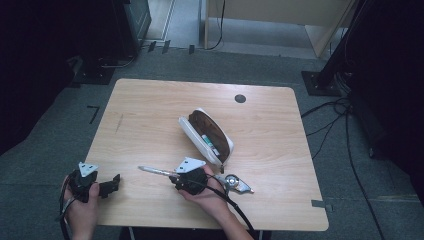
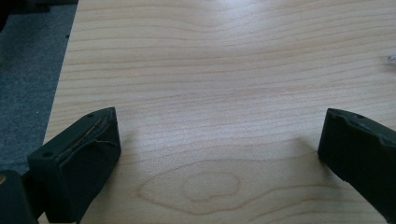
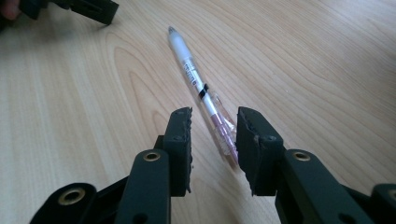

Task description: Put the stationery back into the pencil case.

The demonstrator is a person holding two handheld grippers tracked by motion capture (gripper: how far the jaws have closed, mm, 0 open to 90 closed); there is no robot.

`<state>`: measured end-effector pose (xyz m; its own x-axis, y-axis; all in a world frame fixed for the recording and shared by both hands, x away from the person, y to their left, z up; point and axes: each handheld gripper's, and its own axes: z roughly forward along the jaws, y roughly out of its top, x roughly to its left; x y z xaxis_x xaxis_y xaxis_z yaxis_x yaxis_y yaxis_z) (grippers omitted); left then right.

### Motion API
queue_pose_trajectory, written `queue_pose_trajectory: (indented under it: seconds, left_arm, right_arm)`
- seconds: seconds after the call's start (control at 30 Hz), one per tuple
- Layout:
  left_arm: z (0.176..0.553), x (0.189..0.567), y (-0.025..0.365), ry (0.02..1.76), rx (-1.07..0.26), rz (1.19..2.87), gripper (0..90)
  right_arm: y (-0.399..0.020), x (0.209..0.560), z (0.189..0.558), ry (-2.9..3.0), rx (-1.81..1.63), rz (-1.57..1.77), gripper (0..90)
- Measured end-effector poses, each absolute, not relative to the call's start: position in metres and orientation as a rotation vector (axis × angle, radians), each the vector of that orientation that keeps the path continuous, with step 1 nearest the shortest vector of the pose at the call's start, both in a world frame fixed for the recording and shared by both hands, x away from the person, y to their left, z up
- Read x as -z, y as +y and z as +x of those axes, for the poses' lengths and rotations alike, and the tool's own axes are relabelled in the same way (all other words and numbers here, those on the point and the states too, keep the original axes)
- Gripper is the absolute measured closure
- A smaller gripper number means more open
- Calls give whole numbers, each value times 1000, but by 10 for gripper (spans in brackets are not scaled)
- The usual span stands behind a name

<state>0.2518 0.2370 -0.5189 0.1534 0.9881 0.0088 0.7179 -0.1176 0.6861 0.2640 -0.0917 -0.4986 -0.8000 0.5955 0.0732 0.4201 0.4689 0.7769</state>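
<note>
- Two black hand-held grippers work at a pale wooden table [image 1: 150,110] with rounded corners, each gripped by one of the person's hands near the table's near edge.
- Right gripper [image 3: 214,126]: its jaws stand narrowly apart with the pink-tinted end of a slim white and clear plastic pen [image 3: 198,88] between them. The right-hand pad is at or just against the pen's barrel, while a gap shows between the pen and the left-hand pad, so the pen is not pinched.
- The pen lies flat on the wood, running away from the jaws at a slant, with its white end farthest off. In the high view the same pen [image 1: 152,171] sticks out to the left of the right gripper [image 1: 172,176], near the front middle of the table.
- Left gripper [image 2: 219,140]: its jaws are spread wide over bare wood, with nothing between them. In the high view it [image 1: 116,182] sits at the table's front left corner, well apart from the pen.
- An open oval pencil case [image 1: 207,135], white outside and brown inside, lies near the middle of the table with a green and white item in it.
- A small shiny metal object [image 1: 236,183] rests just right of the right hand; what it is I cannot tell.
- A dark round cap [image 1: 240,98] is set in the tabletop near the far edge.
</note>
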Motion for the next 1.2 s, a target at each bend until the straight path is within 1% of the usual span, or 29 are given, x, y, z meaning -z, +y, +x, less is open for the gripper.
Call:
queue_pose_trajectory:
  seconds: [0.3, 0.4, 0.47, 0.53, 0.77, 0.8, 0.83, 0.87, 0.9, 1.0, 1.1, 1.2]
  left_arm:
    - [252, 519, 237, 1618, -653, 1898, 0]
    - [252, 519, 237, 1618, -653, 1898, 0]
    - [252, 519, 237, 1618, -653, 1898, 0]
    - [252, 519, 237, 1618, -653, 1898, 0]
    - [252, 519, 237, 1618, -653, 1898, 0]
    - [252, 519, 237, 1618, -653, 1898, 0]
    - [252, 519, 237, 1618, -653, 1898, 0]
    - [252, 519, 237, 1618, -653, 1898, 0]
    - [252, 519, 237, 1618, -653, 1898, 0]
    - [252, 519, 237, 1618, -653, 1898, 0]
    - [252, 519, 237, 1618, -653, 1899, 0]
    - [252, 519, 237, 1618, -653, 1898, 0]
  right_arm:
    - [-80, 511, 273, 2519, -1176, 907, 662]
    - [-78, 513, 274, 2519, -1152, 902, 675]
    - [-78, 515, 273, 2524, -1128, 908, 713]
    - [-78, 516, 273, 2524, -1129, 899, 726]
    - [-81, 515, 268, 2541, -1128, 889, 744]
    - [-83, 515, 267, 2540, -1132, 896, 752]
    - [-84, 514, 265, 2532, -1130, 907, 812]
    - [-87, 513, 263, 2520, -1130, 916, 852]
    - [-89, 513, 262, 2512, -1125, 938, 869]
    - [-95, 515, 258, 2516, -1121, 956, 846]
    - [-99, 514, 255, 2513, -1121, 966, 793]
    - [-100, 509, 256, 2493, -1165, 968, 782]
